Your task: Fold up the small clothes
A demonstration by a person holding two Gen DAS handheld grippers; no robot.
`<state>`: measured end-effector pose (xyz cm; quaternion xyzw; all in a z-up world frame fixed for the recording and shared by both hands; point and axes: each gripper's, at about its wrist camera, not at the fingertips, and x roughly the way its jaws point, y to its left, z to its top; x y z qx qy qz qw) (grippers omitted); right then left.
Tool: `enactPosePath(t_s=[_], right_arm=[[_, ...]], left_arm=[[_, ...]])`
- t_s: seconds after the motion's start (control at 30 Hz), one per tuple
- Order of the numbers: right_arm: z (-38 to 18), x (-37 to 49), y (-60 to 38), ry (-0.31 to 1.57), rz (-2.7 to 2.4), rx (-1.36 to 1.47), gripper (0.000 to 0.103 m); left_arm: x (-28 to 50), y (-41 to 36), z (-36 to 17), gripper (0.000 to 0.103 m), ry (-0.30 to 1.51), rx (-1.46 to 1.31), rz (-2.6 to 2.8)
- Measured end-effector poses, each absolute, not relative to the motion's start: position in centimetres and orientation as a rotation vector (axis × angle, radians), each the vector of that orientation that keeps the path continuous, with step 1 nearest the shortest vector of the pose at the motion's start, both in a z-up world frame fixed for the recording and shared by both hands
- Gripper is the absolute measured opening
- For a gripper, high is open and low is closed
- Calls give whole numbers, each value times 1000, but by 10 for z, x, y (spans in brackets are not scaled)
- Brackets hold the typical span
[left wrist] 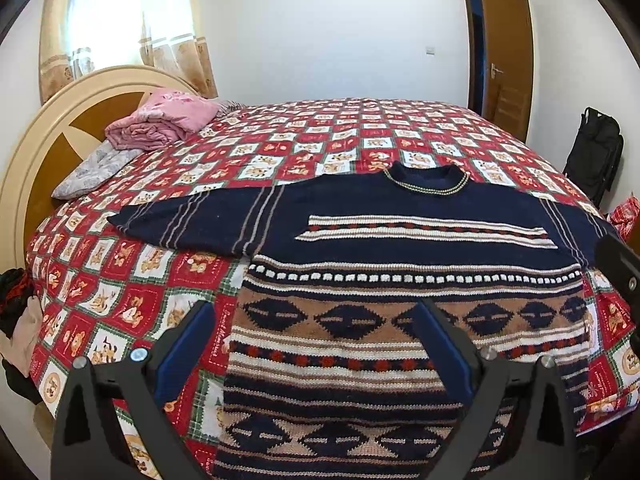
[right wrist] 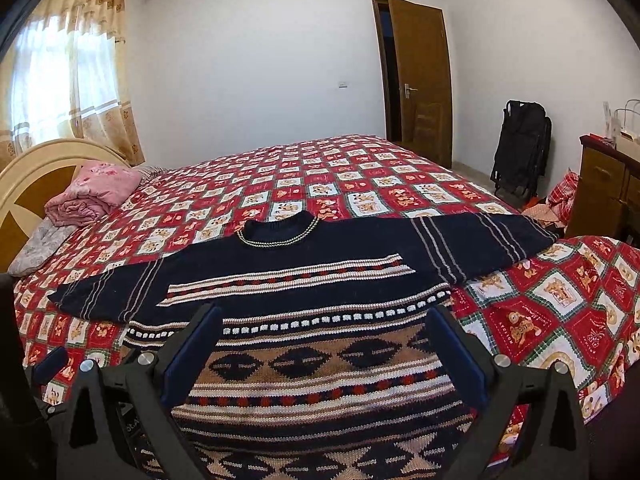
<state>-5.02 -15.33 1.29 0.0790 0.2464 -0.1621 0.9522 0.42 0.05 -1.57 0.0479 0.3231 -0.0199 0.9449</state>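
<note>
From the left wrist camera, a navy knitted sweater (left wrist: 400,280) lies flat on the bed (left wrist: 280,140), face up, both sleeves stretched out sideways and the round collar pointing toward the far wall. Its lower half carries tan, white and red patterned bands. The left gripper (left wrist: 316,320) hangs above the sweater's hem, its blue-padded fingers (left wrist: 188,344) spread wide with nothing between them; one sits over the red patchwork bedspread just beside the sweater's edge, the other over the knit. A dark piece of the right gripper (left wrist: 618,268) shows at the frame's right edge. A folded pink blanket (left wrist: 160,120) rests by the rounded headboard (left wrist: 52,140), well apart from the sweater.

From the right wrist camera, the same sweater (right wrist: 320,280) spreads across the bed (right wrist: 320,176), collar away from the lens. The right gripper (right wrist: 324,332) hovers over the patterned lower body, fingers (right wrist: 456,352) wide apart and empty, both above the knit. A brown door (right wrist: 420,80) stands ajar beyond the bed, with a black bag (right wrist: 520,144) against the wall beside it.
</note>
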Motion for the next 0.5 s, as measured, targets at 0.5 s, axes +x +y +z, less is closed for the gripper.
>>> enactPosePath(t_s=[0.5], right_arm=[[9, -51, -152, 514, -329, 169, 102]], left_arm=[[4, -1, -16, 101, 661, 97, -39]])
